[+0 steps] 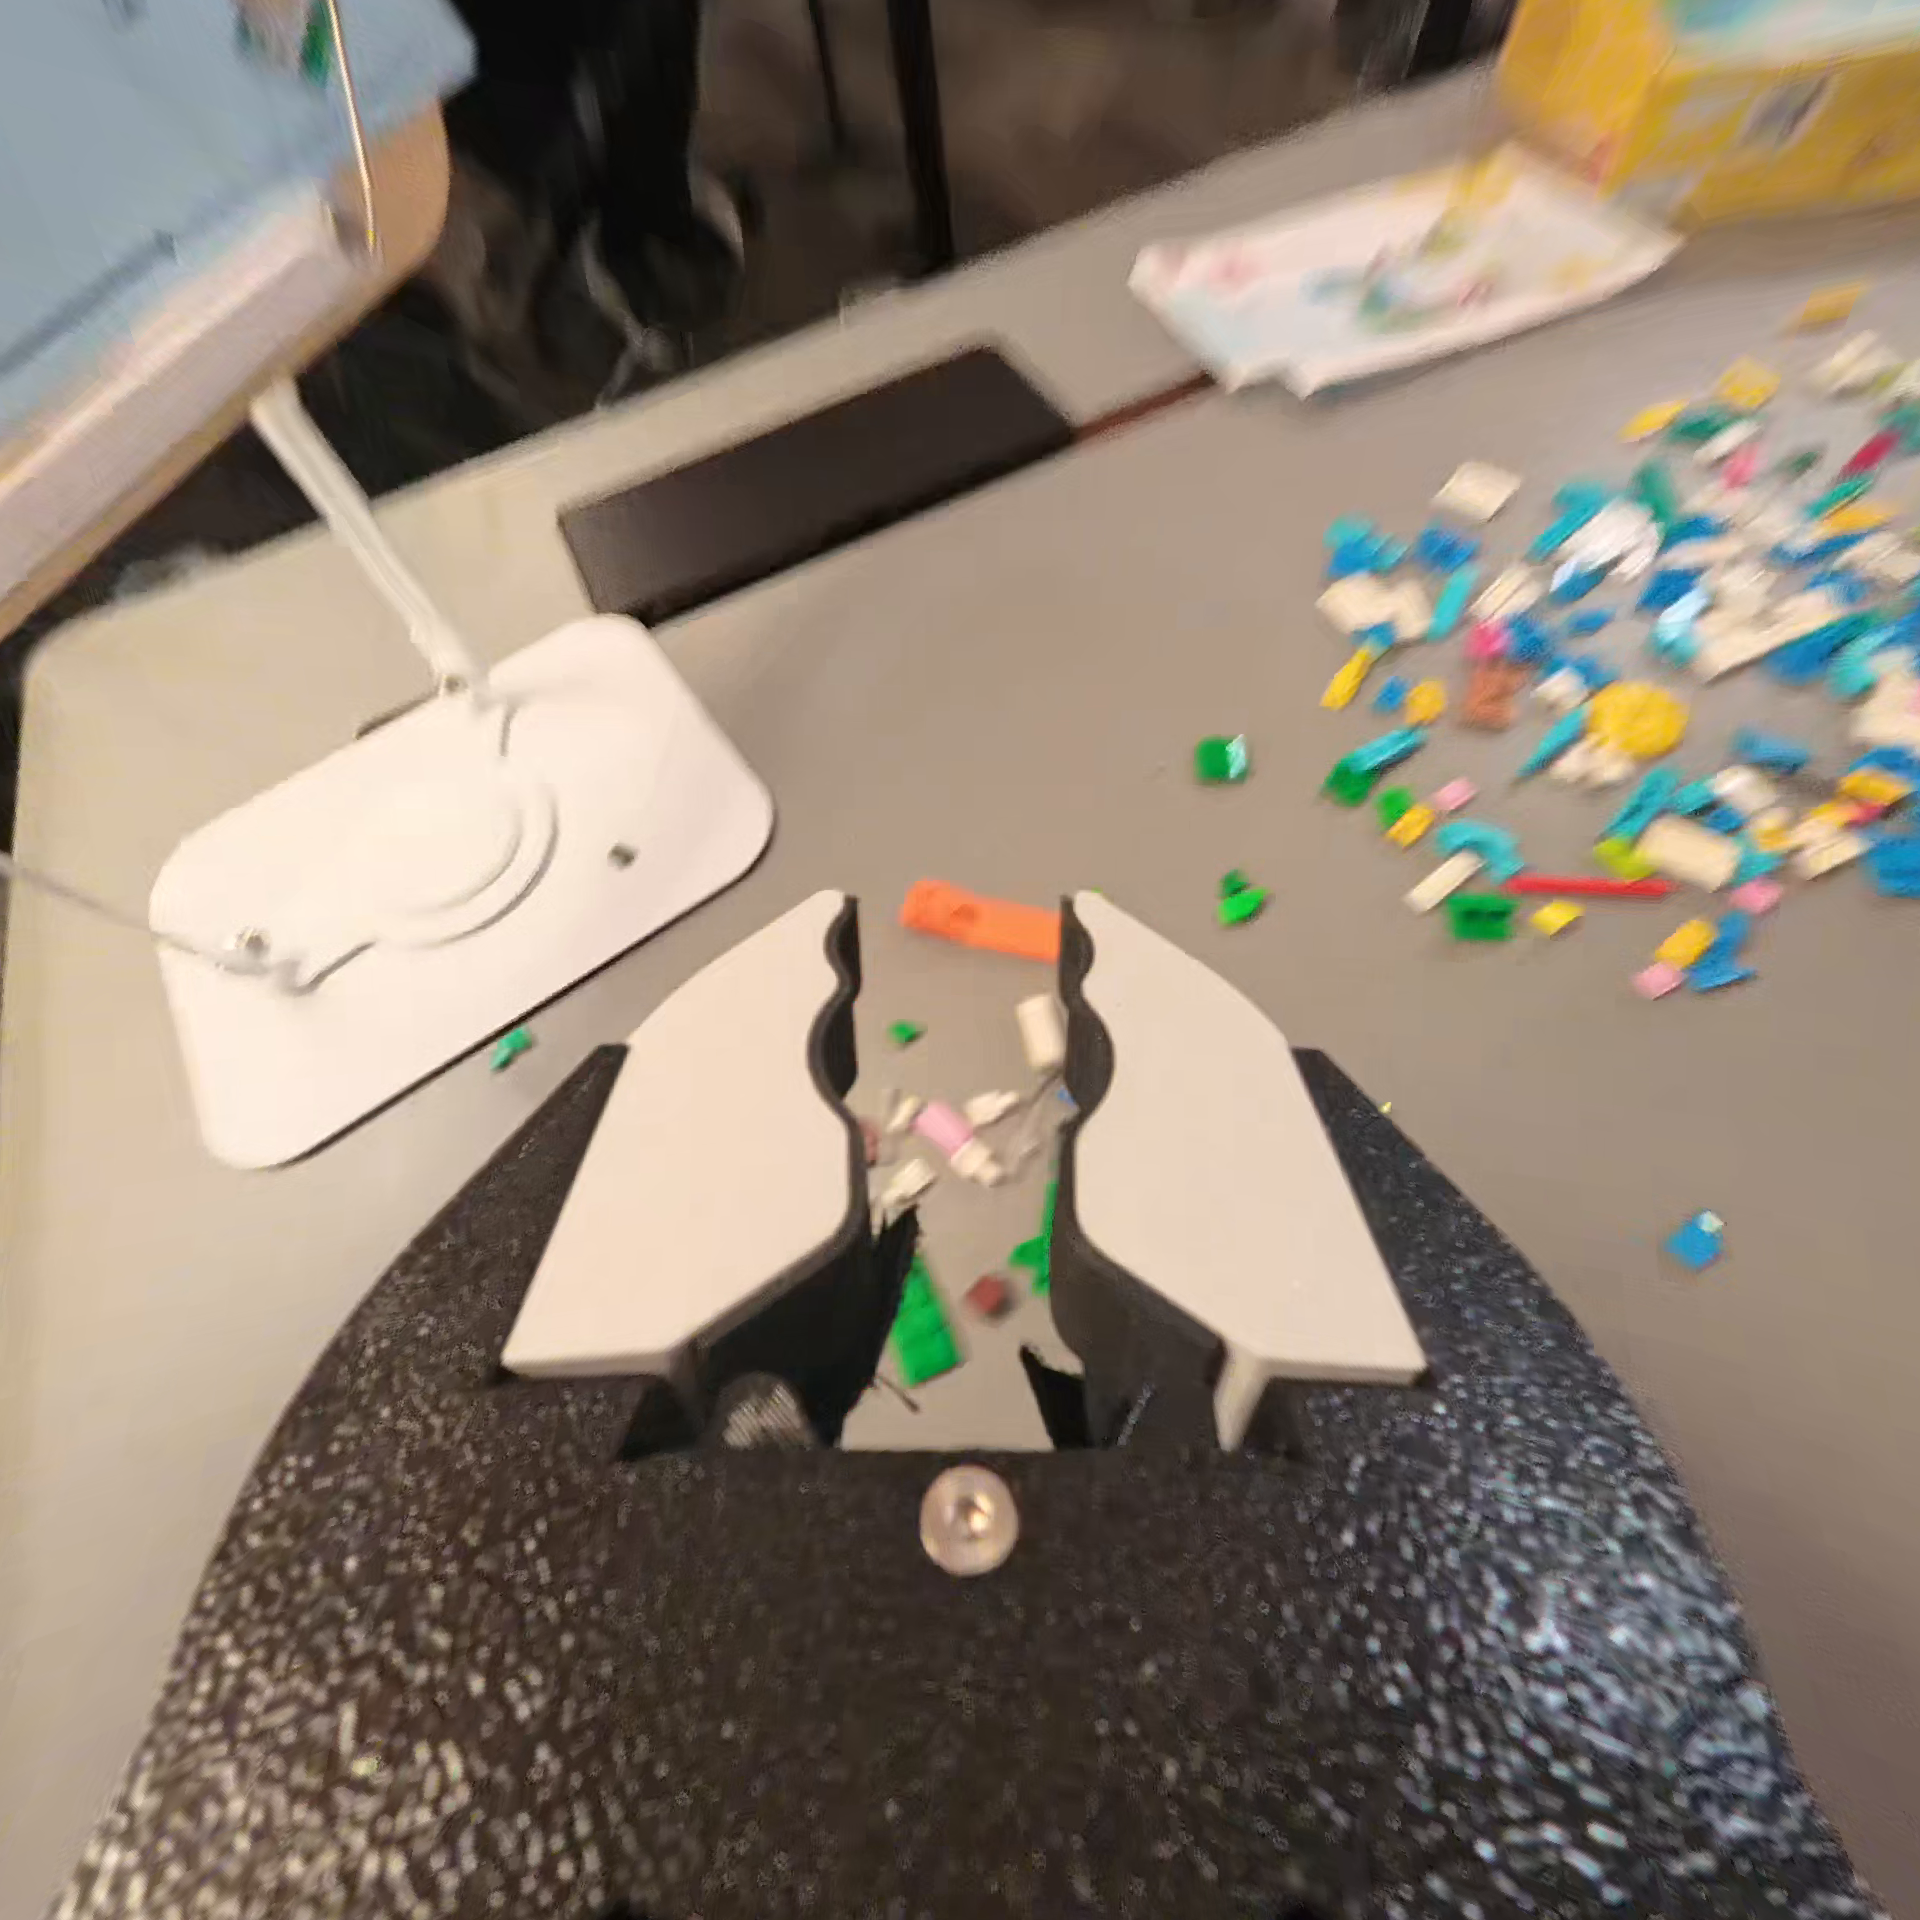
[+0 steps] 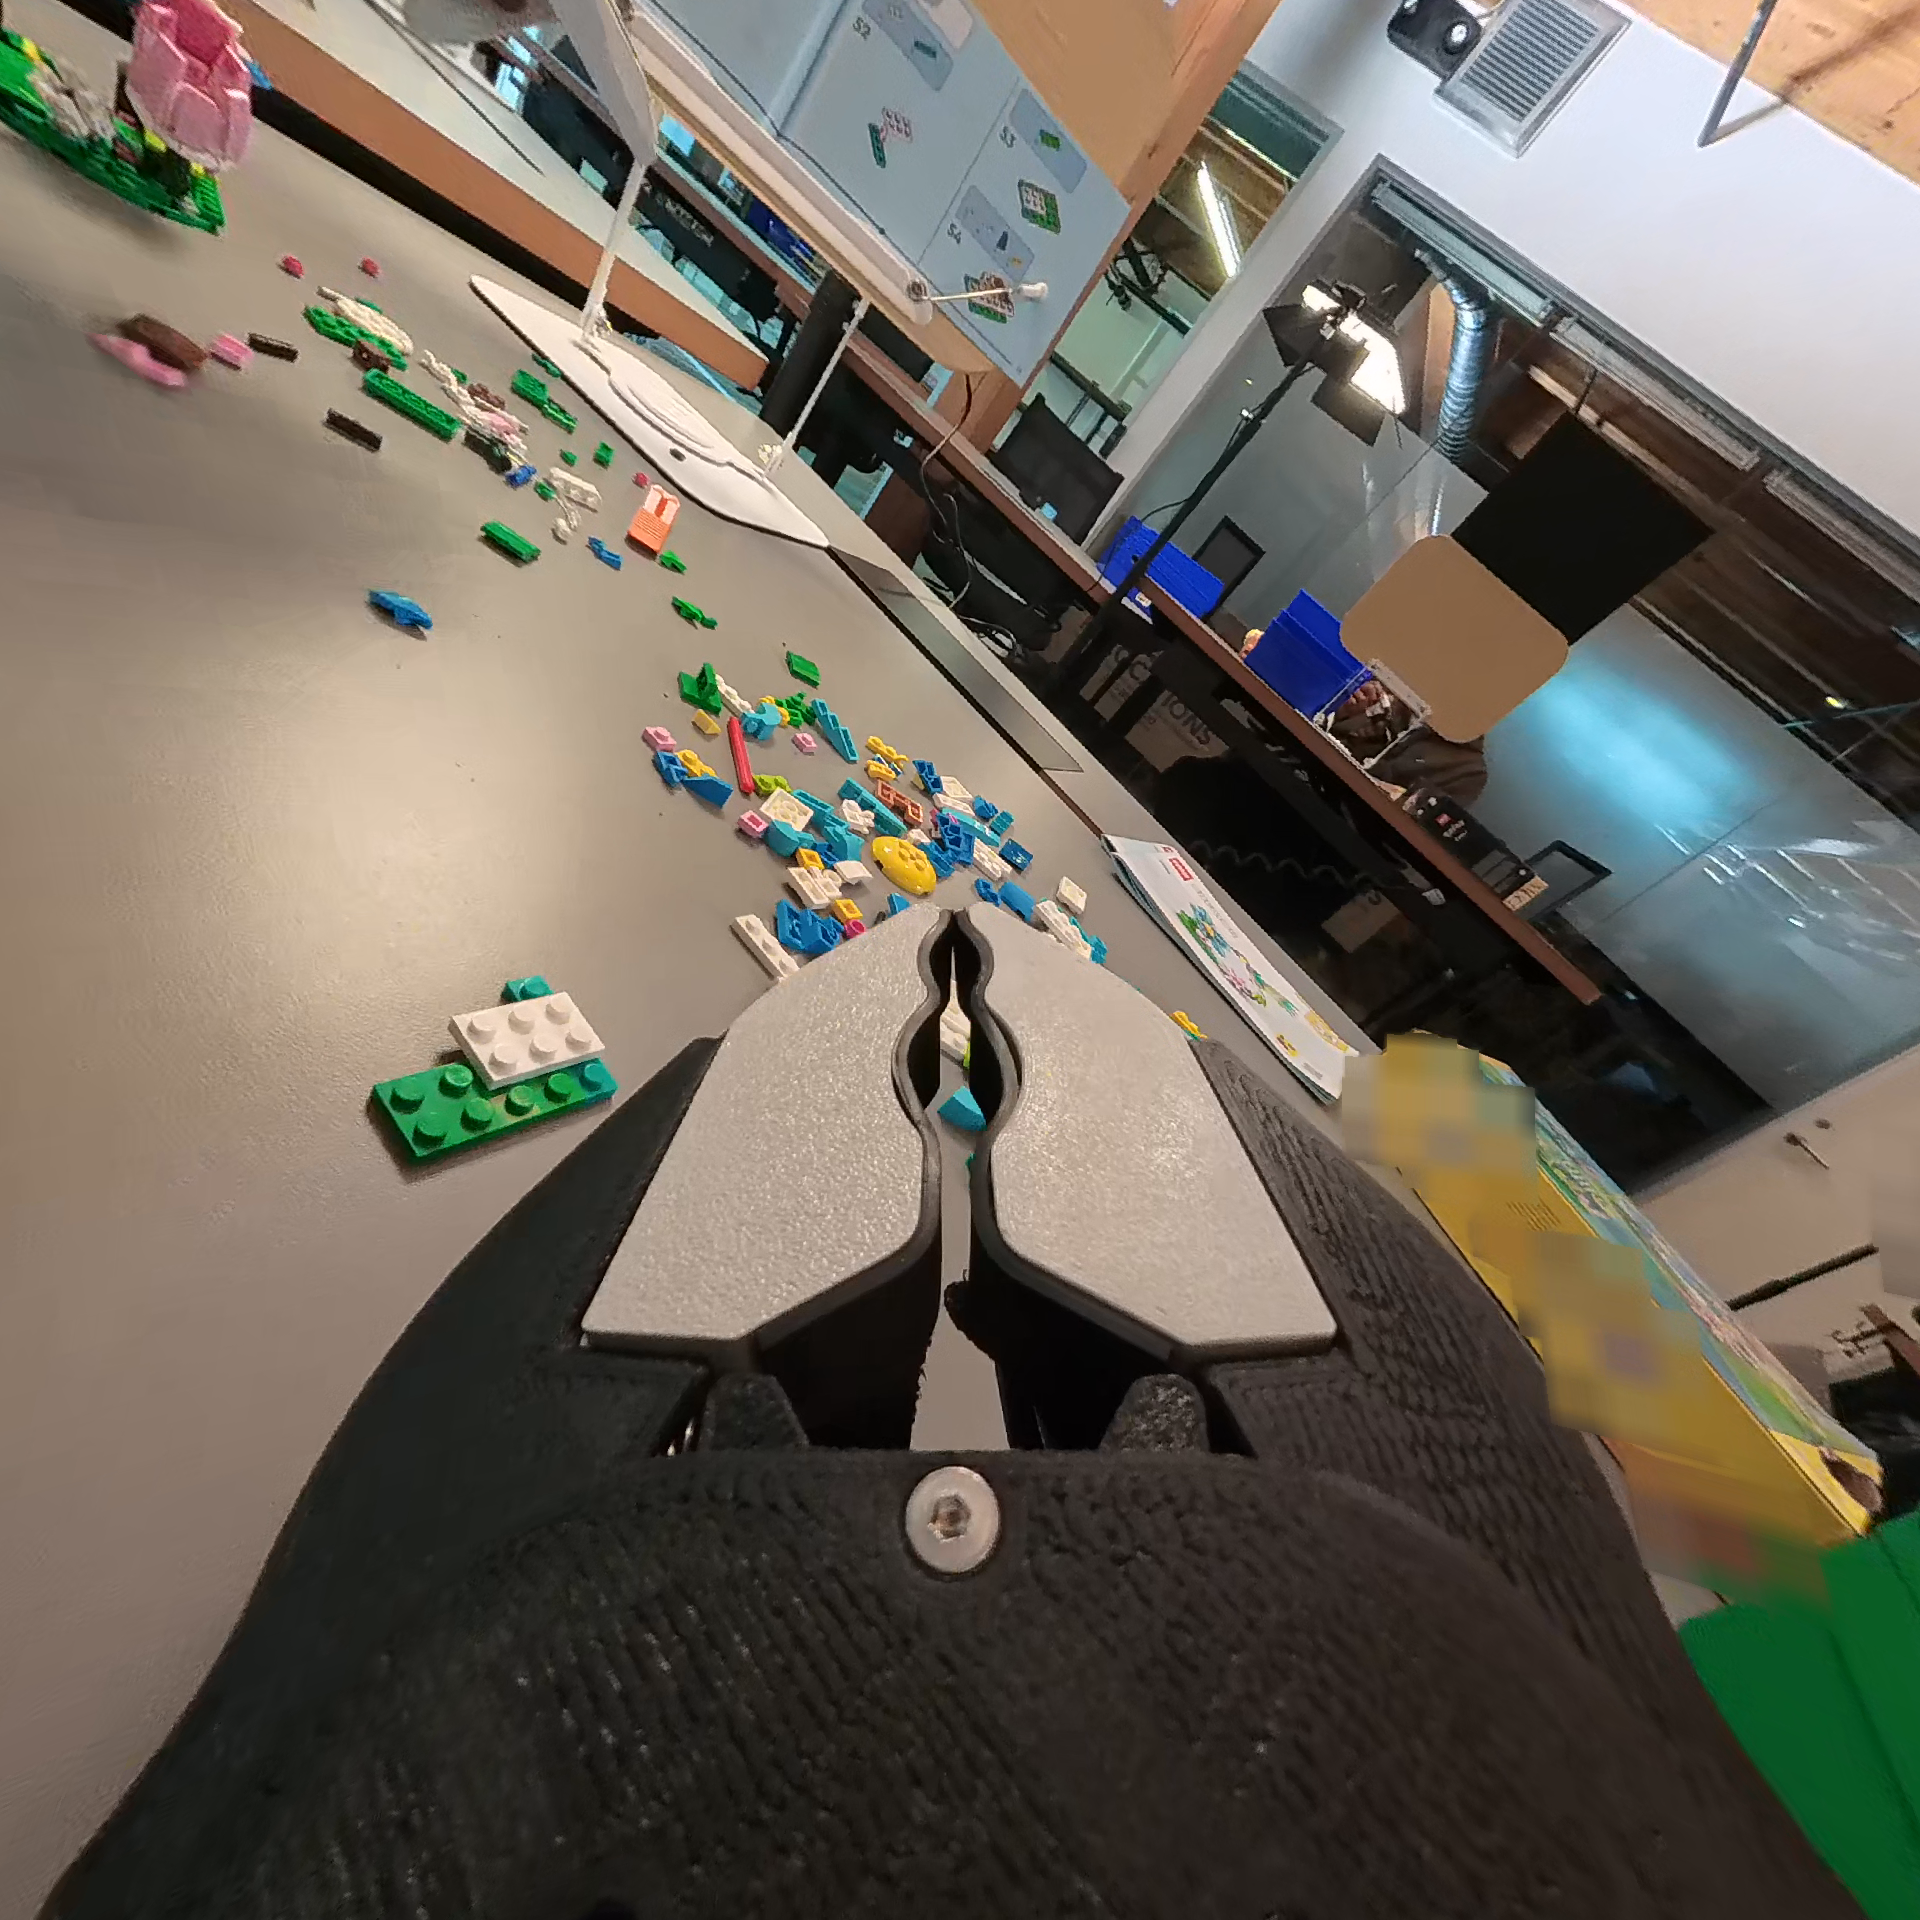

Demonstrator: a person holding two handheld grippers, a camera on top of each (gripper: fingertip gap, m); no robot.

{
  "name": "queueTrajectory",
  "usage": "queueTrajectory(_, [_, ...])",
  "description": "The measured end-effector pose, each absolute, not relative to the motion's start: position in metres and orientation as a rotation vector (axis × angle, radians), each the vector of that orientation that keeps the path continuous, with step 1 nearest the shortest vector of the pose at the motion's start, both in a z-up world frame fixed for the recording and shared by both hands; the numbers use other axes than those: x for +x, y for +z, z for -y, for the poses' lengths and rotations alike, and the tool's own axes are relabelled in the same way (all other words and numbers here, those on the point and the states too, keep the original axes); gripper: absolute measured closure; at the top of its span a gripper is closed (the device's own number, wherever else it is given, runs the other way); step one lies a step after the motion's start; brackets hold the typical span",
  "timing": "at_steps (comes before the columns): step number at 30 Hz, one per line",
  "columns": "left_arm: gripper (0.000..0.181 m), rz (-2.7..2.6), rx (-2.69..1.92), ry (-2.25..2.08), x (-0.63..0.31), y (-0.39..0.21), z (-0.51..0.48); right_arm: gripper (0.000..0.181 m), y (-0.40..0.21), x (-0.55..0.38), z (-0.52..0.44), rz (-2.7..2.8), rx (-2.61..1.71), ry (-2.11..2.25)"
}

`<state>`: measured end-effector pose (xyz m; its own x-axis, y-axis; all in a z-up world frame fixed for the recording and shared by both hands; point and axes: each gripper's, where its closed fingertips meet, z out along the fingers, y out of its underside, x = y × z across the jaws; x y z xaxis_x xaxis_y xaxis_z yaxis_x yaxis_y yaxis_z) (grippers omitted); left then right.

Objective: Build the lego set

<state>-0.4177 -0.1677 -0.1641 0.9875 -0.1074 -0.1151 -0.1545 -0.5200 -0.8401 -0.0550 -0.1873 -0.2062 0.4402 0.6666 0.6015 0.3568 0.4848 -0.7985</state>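
Observation:
The left wrist view is motion-blurred. My left gripper (image 1: 964,920) is open and empty above the grey table (image 1: 935,644). Between its fingers lie small white and pink pieces (image 1: 956,1132) and a green plate (image 1: 923,1340). An orange brick separator (image 1: 935,906) lies just past the tips. My right gripper (image 2: 952,914) is shut and holds nothing, low over the table. A green plate (image 2: 457,1122) with a white plate (image 2: 525,1034) on it lies to its left. A pile of loose bricks (image 2: 862,821) lies ahead and also shows in the left wrist view (image 1: 1662,665).
A white stand base (image 1: 457,862) carries the open instruction pages (image 2: 935,135). A pink flower build on a green base (image 2: 187,94) sits far left. A booklet (image 2: 1226,945) and a yellow box (image 1: 1714,104) lie by the table edge. A black slot (image 1: 810,478) sits in the table. The gap from one gripper's tips to the other's is roughly 35 cm. From my left tips it is roughly 12 cm to the orange brick separator (image 1: 935,906); from my right, 40 cm.

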Motion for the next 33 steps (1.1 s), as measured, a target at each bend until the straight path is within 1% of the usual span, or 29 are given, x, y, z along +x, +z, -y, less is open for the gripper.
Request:
queueTrajectory(1, [0.143, -0.192, -2.229, 0.065, -0.432, -0.172, 0.165, 0.181, -0.206, -0.055, 0.187, 1.158, -1.106, 0.251])
queueTrajectory(5, [0.149, -0.284, -2.663, 0.105, -0.472, -0.217, 0.168, 0.181, -0.205, -0.055, 0.188, 1.155, -1.101, 0.255])
queueTrajectory(8, [0.137, -0.353, -2.867, 0.199, -0.494, -0.245, 0.172, 0.181, -0.206, -0.055, 0.188, 1.159, -1.099, 0.25])
queueTrajectory(12, [0.123, -0.357, -2.932, 0.238, -0.508, -0.262, 0.162, 0.181, -0.208, -0.056, 0.189, 1.177, -1.093, 0.243])
queueTrajectory(22, [0.121, -0.198, -2.936, 0.049, -0.524, -0.283, 0.148, 0.181, -0.209, -0.057, 0.189, 1.188, -1.088, 0.241])
queueTrajectory(28, [0.123, -0.197, -2.947, 0.027, -0.528, -0.292, 0.151, 0.181, -0.21, -0.058, 0.189, 1.194, -1.087, 0.239])
queueTrajectory(30, [0.126, -0.196, -2.952, 0.023, -0.527, -0.292, 0.151, 0.181, -0.21, -0.059, 0.189, 1.198, -1.087, 0.236])
queueTrajectory(31, [0.132, -0.205, -2.957, 0.017, -0.525, -0.292, 0.152, 0.181, -0.21, -0.059, 0.189, 1.2, -1.086, 0.235])
queueTrajectory(33, [0.149, -0.204, -2.972, 0.011, -0.524, -0.292, 0.153, 0.181, -0.211, -0.059, 0.189, 1.203, -1.086, 0.233])
